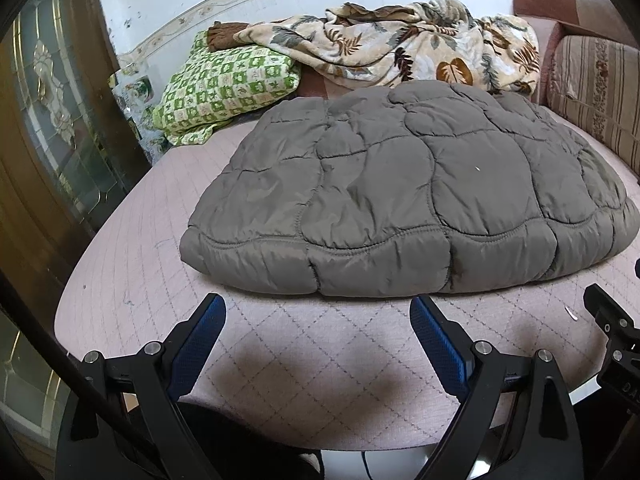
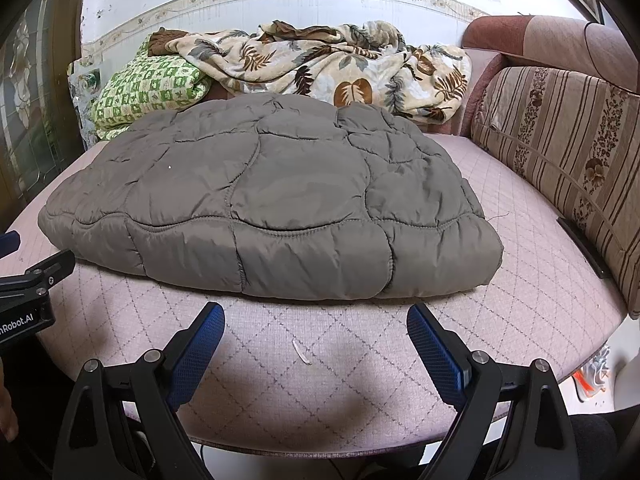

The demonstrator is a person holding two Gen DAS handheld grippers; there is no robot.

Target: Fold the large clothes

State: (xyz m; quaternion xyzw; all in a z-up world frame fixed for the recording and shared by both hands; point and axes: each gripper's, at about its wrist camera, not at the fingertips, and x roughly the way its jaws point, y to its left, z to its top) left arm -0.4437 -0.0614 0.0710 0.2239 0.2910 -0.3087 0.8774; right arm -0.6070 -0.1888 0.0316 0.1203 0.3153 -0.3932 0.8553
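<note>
Blue ribbed pads line the fingers of the left gripper [image 1: 318,312] in the left wrist view, and the two fingers stand wide apart with nothing between them but the pink quilted seat cover [image 1: 132,248] below. They touch nothing; their tips hang just short of the near hem of the grey quilted jacket [image 1: 400,196], which lies folded into a thick flat bundle in the middle of the seat. Behind the jacket lie a green checked pillow [image 1: 224,84] and a crumpled leaf-print blanket [image 1: 400,44], against a white wall with a flowered border. A wooden door with patterned glass [image 1: 52,92] fills the left edge. At the right edge, part of the right gripper [image 1: 616,332] juts in, cut off by the frame, so its jaws cannot be read here. The jacket's far edge is hidden by its own bulk, and no sleeves or collar can be made out.

From the right wrist view, the right gripper [image 2: 316,320] likewise has its blue-padded fingers spread wide, empty, above the seat cover [image 2: 520,280], near the jacket's [image 2: 260,208] front hem but apart from it. A small pale scrap [image 2: 302,352] lies on the cover between the fingers. The striped back cushion [image 2: 560,152] of the sofa stands to the right, with a dark flat thing at its foot too cut off to identify. The pillow [image 2: 148,88] and blanket [image 2: 328,64] sit behind the jacket. At the left edge a piece of the left gripper [image 2: 36,276] shows, its printed lettering clipped by the frame. At the lower right, past the seat's edge, something orange and white on the floor is too small to tell.
</note>
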